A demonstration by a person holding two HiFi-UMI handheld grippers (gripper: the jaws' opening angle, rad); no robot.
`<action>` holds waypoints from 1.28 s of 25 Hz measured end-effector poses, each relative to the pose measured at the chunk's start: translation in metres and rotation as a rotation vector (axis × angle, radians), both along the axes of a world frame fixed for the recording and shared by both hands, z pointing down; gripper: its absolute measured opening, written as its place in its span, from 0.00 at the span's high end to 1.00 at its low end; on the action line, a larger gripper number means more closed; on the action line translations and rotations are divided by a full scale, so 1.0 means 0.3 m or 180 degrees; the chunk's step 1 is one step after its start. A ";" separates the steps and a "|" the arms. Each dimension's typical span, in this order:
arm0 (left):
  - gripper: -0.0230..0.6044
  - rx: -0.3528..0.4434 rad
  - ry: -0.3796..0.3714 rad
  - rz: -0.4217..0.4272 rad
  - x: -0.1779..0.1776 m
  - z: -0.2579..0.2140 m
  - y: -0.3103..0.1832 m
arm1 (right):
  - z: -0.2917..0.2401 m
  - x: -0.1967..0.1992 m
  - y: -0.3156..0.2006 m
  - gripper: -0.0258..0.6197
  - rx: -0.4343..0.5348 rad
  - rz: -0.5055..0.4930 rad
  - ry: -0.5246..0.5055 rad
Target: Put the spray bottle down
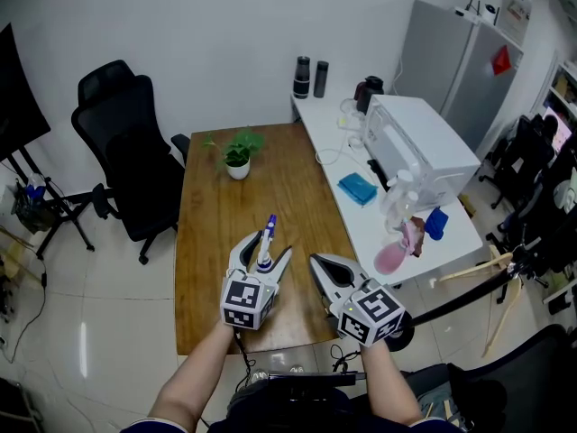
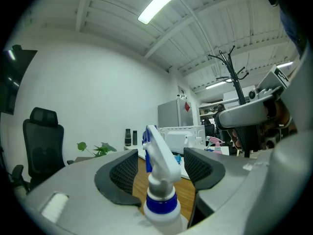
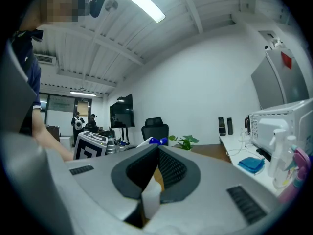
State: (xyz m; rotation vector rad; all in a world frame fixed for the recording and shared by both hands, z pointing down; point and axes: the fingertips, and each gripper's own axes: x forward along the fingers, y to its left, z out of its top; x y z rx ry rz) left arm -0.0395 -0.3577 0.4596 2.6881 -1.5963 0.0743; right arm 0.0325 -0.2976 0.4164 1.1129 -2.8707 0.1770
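Note:
A white spray bottle (image 1: 266,247) with a blue collar and blue nozzle stands upright over the front part of the wooden table (image 1: 216,233). My left gripper (image 1: 271,244) is open around it, with one jaw on each side. In the left gripper view a gap shows between each pad and the spray bottle (image 2: 159,177), whose head rises between the jaws of the left gripper (image 2: 161,161). My right gripper (image 1: 323,262) hovers just to the right of it. In the right gripper view the right gripper (image 3: 157,152) is shut, its pads meeting at the tip with nothing between them.
A small potted plant (image 1: 237,155) sits at the table's far end. On the white side table (image 1: 329,124) to the right are a microwave (image 1: 419,147), a blue cloth (image 1: 358,188), a pink spray bottle (image 1: 398,242) and two dark flasks (image 1: 309,78). A black office chair (image 1: 126,142) stands to the left.

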 end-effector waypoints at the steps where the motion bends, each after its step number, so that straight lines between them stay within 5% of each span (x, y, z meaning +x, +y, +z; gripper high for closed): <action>1: 0.48 -0.0008 -0.0007 -0.0019 -0.009 0.001 0.004 | 0.000 -0.004 0.001 0.94 0.0000 -0.0008 0.0000; 14: 0.49 0.0057 0.0239 -0.0105 -0.204 -0.074 0.250 | 0.007 -0.063 0.005 0.94 -0.0020 -0.0126 -0.0032; 17: 0.57 0.0117 0.0251 -0.0248 -0.284 -0.108 0.275 | 0.007 -0.080 0.009 0.94 -0.0021 -0.0147 -0.0044; 22: 0.95 0.0137 0.0022 -0.0531 -0.366 -0.141 0.284 | 0.006 -0.099 0.015 0.94 -0.0023 -0.0155 -0.0077; 32: 0.95 0.0050 0.0026 -0.0420 -0.341 -0.164 0.300 | -0.020 -0.089 0.033 0.95 0.0033 -0.0056 -0.0052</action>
